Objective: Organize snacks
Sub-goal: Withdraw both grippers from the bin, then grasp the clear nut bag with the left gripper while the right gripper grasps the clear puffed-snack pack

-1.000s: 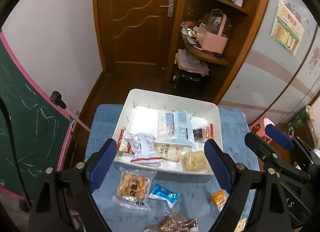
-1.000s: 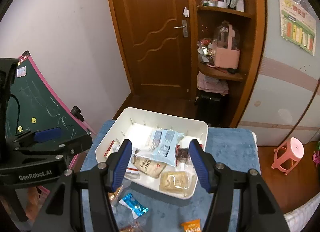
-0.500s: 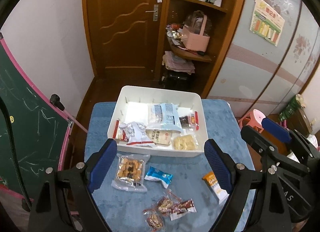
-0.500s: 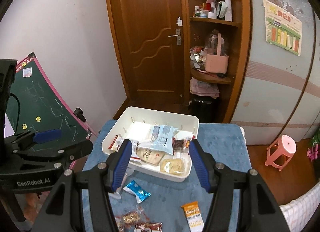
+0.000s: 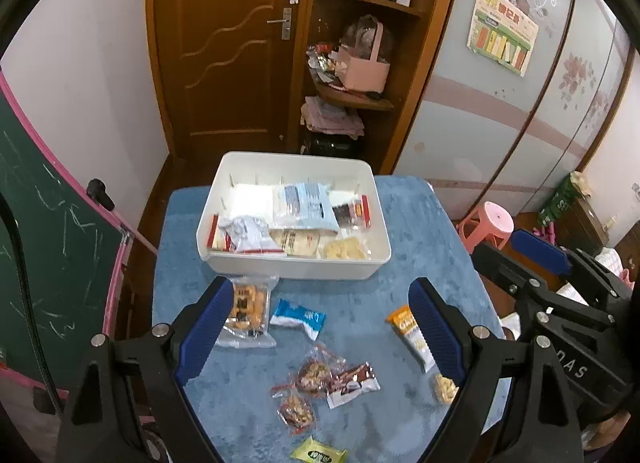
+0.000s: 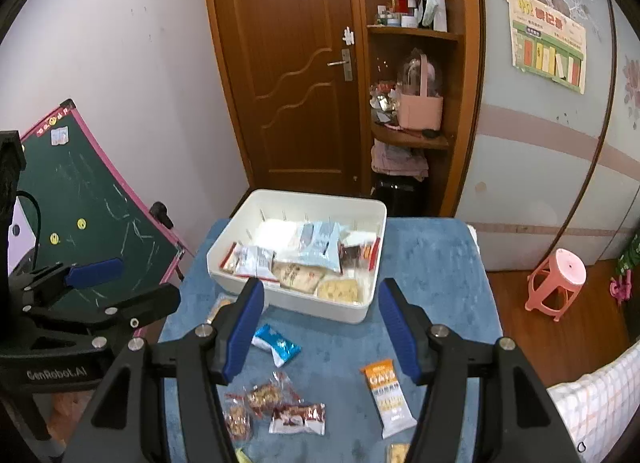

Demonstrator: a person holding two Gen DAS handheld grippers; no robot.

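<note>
- While both grippers hung above the blue bench [image 5: 416, 231], the left gripper [image 5: 320, 327] had its jaws spread, gripping nothing.
- Right gripper [image 6: 320, 327]: jaws spread too, empty.
- White bin [image 5: 296, 269] sat at the far side, packets piled inside.
- Loose on the bench nearer the grippers: blue packet [image 6: 276, 347], orange bar [image 6: 386, 395], cracker pack [image 5: 248, 311].

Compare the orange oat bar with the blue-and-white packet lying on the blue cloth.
The orange oat bar is long and narrow; the blue-and-white packet is shorter and squatter. The bar's wrapper runs orange at the far end to white at the near end; the packet is blue with white ends. The bar lies toward the right, the packet toward the left, nearer the white bin. Both are sealed, lie flat, and sit outside the bin.
</note>
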